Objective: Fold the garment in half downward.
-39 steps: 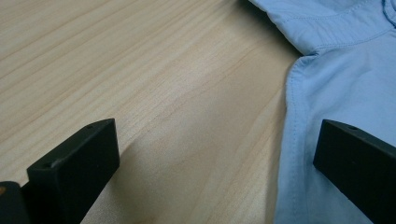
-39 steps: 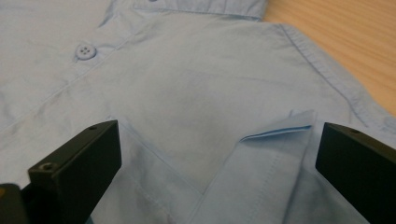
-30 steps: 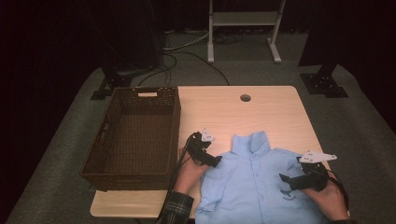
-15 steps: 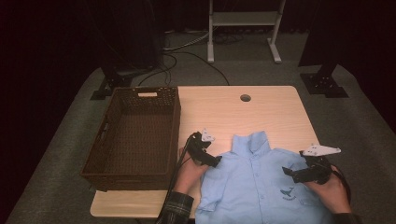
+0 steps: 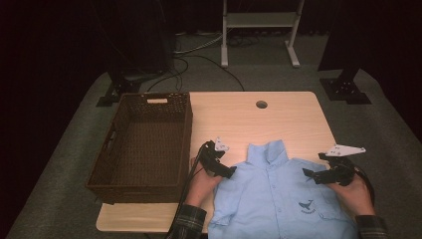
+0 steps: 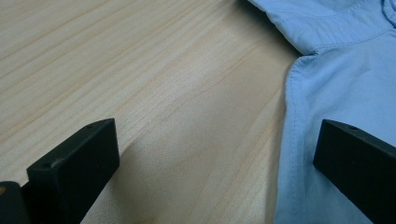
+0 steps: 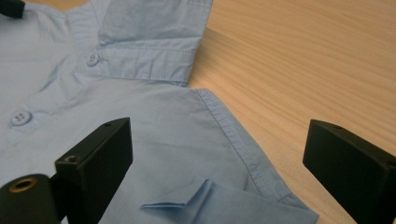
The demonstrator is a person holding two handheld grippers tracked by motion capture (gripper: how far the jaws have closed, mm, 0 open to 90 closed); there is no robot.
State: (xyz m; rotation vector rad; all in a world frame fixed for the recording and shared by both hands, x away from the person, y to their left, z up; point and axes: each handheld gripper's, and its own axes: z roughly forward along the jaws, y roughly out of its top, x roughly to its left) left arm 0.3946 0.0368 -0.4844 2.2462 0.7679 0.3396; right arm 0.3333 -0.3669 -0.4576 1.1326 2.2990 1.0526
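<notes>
Shirt (image 5: 278,199) of pale blue cloth lies flat and face up on the light wooden desk (image 5: 278,119), filling the near middle of the top, toward six o'clock from the round cable hole (image 5: 261,104). Its collar (image 5: 268,151) points to twelve o'clock, away from the person, and stands folded in a neat band; a row of small pale buttons (image 7: 92,59) runs down the front placket. A small dark whale emblem (image 5: 307,204) with a line of lettering under it sits on the chest at about four o'clock from the collar. The cloth is smooth, with double-stitched seams along the shoulder edge, and a small fold of fabric (image 7: 187,200) turns up near the shoulder corner in the right gripper view. The left gripper (image 5: 225,172) rests at the shirt's nine o'clock shoulder edge; its jaws stand wide apart, one over bare wood and one over the blue cloth, with the seam between them and nothing pinched. The right gripper (image 5: 312,177) hovers at the three o'clock shoulder; its jaws are also apart, having just been closing a little, and they straddle the shoulder seam without pressing on it. A dark woven basket (image 5: 144,174) stands on the desk at nine o'clock from the shirt, just beside the left gripper, with its long side toward the cloth.
</notes>
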